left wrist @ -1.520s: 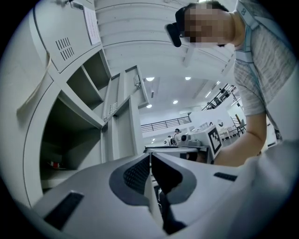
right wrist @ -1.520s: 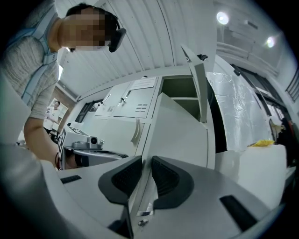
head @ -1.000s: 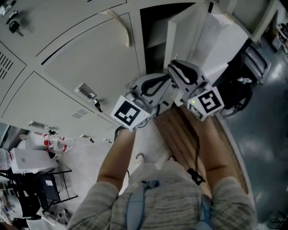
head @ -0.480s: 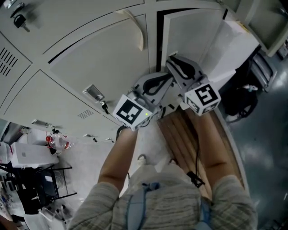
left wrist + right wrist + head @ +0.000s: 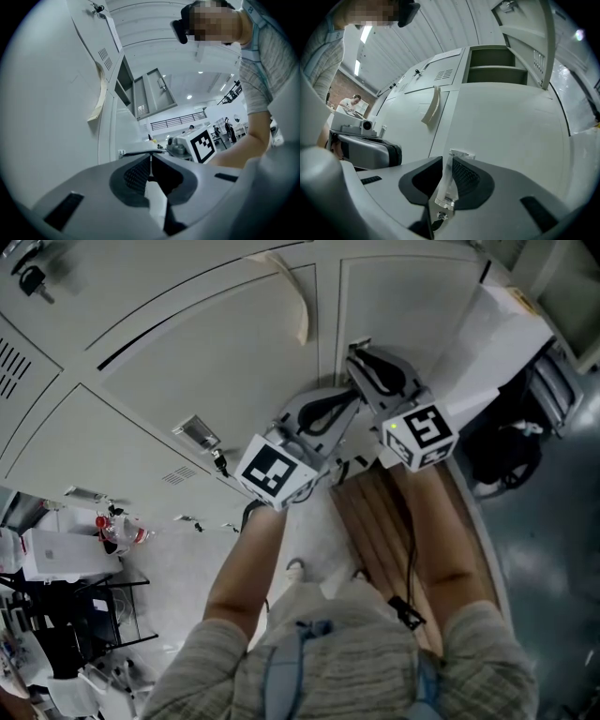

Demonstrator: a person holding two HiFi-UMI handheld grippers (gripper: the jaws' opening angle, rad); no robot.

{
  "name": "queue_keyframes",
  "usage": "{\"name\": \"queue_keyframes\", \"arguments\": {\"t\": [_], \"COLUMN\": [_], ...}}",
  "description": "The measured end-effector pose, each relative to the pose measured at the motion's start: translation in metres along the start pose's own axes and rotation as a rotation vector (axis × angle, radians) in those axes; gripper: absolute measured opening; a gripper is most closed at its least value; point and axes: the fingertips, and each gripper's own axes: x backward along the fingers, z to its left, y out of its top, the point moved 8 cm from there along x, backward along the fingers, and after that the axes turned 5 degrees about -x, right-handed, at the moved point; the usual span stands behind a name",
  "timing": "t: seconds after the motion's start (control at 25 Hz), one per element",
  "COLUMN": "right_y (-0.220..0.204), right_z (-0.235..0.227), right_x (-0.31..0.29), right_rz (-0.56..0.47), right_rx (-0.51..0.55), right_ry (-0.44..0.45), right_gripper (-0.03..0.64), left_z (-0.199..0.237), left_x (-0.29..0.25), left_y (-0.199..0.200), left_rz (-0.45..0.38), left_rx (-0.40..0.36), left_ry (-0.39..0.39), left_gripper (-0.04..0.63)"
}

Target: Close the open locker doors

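The grey locker door stands almost flush with its frame; in the right gripper view this locker door fills the middle. My right gripper points at the door's left edge. Seen in its own view, the right gripper is shut on a clear plastic handle fixed to the door. My left gripper sits just below and left of it, beside the door, and in its own view the left gripper has its jaws together, with nothing held that I can make out.
Another locker stands open higher up, its door swung out. A white open door juts out at the right. A wooden bench lies under my arms. A beige tape strip hangs on the neighbouring door. Clutter and a bottle sit at the left.
The dark opening of the locker has closed as the door swung in to near flush. Both grippers moved toward the locker face with it.
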Motion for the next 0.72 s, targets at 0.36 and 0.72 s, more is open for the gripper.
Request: {"name": "queue_keyframes", "arguments": {"t": [0.36, 0.72], "right_y": [-0.004, 0.005], "right_z": [-0.001, 0.001], "right_x": [-0.007, 0.005], "right_rz": [0.011, -0.002], "right_rx": [-0.003, 0.007], "right_ry": [0.007, 0.010], "right_gripper": [0.069, 0.069], "left_z": [0.003, 0.001], "left_x": [0.001, -0.002], "left_y": [-0.001, 0.004], "left_rz": [0.004, 0.001], "left_rx": [0.000, -0.014], "left_ry": [0.006, 0.004], "left_gripper": [0.004, 0.003]}}
